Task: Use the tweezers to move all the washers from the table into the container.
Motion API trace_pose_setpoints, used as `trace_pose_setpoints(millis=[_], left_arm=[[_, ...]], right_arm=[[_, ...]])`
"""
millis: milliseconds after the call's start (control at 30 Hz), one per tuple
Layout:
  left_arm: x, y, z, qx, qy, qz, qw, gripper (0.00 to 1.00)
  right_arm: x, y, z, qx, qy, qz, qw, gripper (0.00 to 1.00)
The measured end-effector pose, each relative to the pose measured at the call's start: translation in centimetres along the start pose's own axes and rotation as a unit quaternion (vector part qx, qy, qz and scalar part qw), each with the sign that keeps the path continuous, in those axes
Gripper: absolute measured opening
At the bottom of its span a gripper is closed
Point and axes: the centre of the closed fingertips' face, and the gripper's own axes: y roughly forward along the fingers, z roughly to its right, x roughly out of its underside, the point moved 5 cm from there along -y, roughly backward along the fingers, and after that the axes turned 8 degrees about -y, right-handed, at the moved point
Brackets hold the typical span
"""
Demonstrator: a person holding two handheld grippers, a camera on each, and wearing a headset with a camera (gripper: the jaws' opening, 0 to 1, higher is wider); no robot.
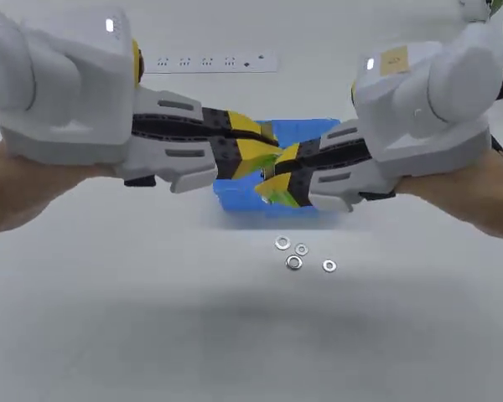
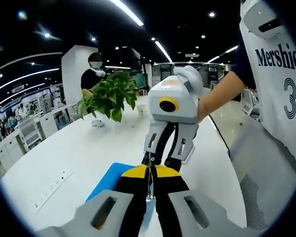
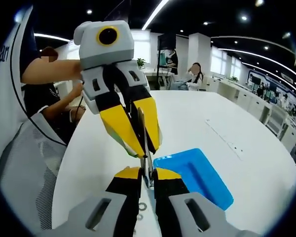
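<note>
At the centre of the head view, the left gripper (image 1: 271, 152) and the right gripper (image 1: 274, 179) are being held tip to tip above the blue container (image 1: 306, 131). In the right gripper view, the tweezers (image 3: 147, 168) are being pinched between the right gripper (image 3: 148, 174)'s closed jaws. The same thin strip is also being clamped higher up by the left gripper (image 3: 144, 147), which is reaching in from the upper left. In the left gripper view, the tweezers (image 2: 149, 185) are being squeezed between the jaws of the left gripper (image 2: 149, 171), which are drawn together. The right gripper (image 2: 157, 161) is being met head-on there, though how firmly it is gripping is hard to judge.

The washers (image 1: 293, 263) are being left on the white table (image 1: 235, 343), grouped just below the container's near edge at lower centre and well apart from both grippers. Some washers (image 3: 142, 206) are also being glimpsed at the bottom of the right gripper view. Open tabletop is being offered across the whole lower half of the head view. The power strip (image 1: 210, 62) is being kept along the far edge at upper centre, well behind the container (image 3: 197, 173).
</note>
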Motion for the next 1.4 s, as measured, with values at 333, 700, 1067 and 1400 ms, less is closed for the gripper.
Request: trace_pose_setpoints(millis=[333, 700, 1067, 1400], left_arm=[[0.5, 1.2, -3.5, -0.013, 0.012, -0.001, 0.9998, 0.07], [4.1, 3.0, -5.7, -0.016, -0.023, -0.014, 0.9995, 0.07], [5.8, 3.3, -6.2, -0.018, -0.043, -0.023, 0.9986, 0.07], [5.6, 3.7, -5.7, -0.015, -0.037, -0.026, 0.9989, 0.07]], right_arm=[[1.0, 1.2, 3.6, 0.009, -0.025, -0.014, 0.9996, 0.1], [4.3, 3.7, 4.8, 0.003, -0.022, -0.037, 0.9991, 0.11], [5.7, 4.8, 4.6, -0.01, -0.004, -0.039, 0.9992, 0.11], [6.0, 4.8, 4.8, -0.011, -0.006, -0.042, 0.9991, 0.11]])
